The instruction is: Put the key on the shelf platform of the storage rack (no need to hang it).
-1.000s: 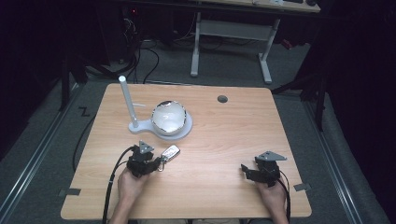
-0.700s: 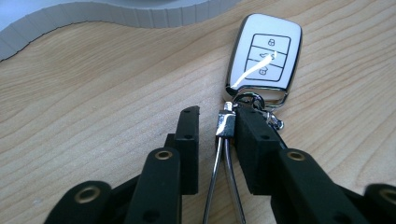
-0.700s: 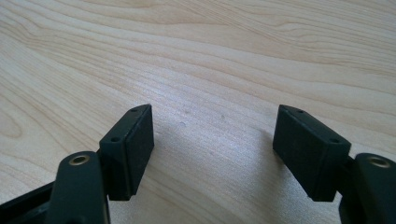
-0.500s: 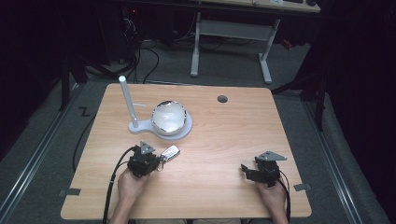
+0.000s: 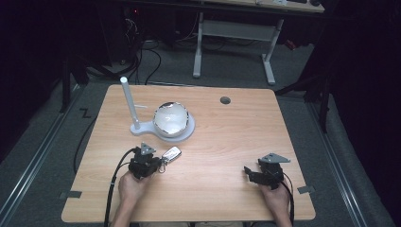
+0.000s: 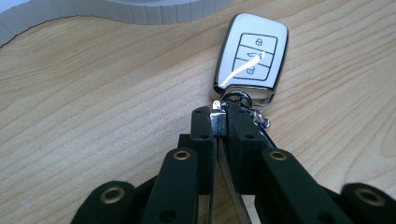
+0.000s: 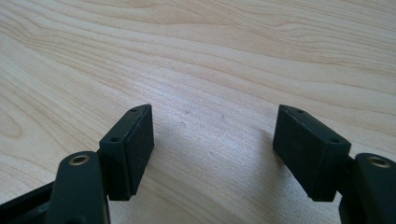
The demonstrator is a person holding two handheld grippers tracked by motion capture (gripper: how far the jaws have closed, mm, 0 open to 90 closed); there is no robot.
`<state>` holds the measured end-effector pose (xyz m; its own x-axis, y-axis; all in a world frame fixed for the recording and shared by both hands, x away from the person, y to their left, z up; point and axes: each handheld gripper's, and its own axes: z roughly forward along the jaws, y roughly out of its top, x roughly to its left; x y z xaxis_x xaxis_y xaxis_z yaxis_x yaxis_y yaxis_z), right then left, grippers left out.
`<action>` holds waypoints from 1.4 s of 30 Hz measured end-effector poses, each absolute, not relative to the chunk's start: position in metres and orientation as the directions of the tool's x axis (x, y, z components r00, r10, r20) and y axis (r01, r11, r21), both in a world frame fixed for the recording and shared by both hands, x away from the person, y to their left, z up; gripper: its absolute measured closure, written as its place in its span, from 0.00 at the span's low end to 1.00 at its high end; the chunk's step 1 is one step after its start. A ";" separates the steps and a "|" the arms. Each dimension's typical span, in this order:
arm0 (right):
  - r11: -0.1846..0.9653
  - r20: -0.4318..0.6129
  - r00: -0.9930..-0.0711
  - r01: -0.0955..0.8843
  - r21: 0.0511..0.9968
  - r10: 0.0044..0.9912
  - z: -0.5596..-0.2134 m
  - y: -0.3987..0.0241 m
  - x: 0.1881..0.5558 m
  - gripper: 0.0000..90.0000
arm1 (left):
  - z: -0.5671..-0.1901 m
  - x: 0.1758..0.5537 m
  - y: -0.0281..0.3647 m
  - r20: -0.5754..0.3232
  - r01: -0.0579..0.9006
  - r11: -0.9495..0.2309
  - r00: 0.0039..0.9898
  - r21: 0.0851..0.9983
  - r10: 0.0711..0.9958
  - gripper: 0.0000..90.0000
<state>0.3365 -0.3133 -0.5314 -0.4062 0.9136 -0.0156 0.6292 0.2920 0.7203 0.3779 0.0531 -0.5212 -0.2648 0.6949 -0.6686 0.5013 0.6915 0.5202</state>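
A white and chrome car key fob (image 6: 251, 55) with three buttons lies flat on the wooden table (image 5: 227, 142), just in front of the white stand's base. My left gripper (image 6: 219, 116) is shut on the metal clasp and strap at the fob's near end. From above, the left gripper (image 5: 158, 165) sits at the table's front left with the fob (image 5: 171, 153) at its tips. My right gripper (image 7: 212, 140) rests low over bare wood at the front right, jaws wide apart and holding nothing; in the high view the right gripper (image 5: 249, 172) points left.
A white stand (image 5: 161, 127) with an upright post (image 5: 128, 101) and a shiny round dish (image 5: 171, 118) sits at the table's back left. A small dark grommet hole (image 5: 225, 100) lies near the far edge. Desk legs and cables stand on the floor beyond.
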 end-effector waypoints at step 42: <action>0.292 -0.015 -0.407 0.629 0.720 0.913 -0.531 -0.313 0.337 0.33 | -0.433 0.367 0.072 -0.828 0.481 0.781 -0.178 0.398 0.532 0.91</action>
<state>0.3365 -0.3133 -0.5314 -0.4068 0.9134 -0.0152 0.6293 0.2923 0.7201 0.3669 0.0721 -0.4331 -0.1782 0.5321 -0.8277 0.4812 0.7809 0.3983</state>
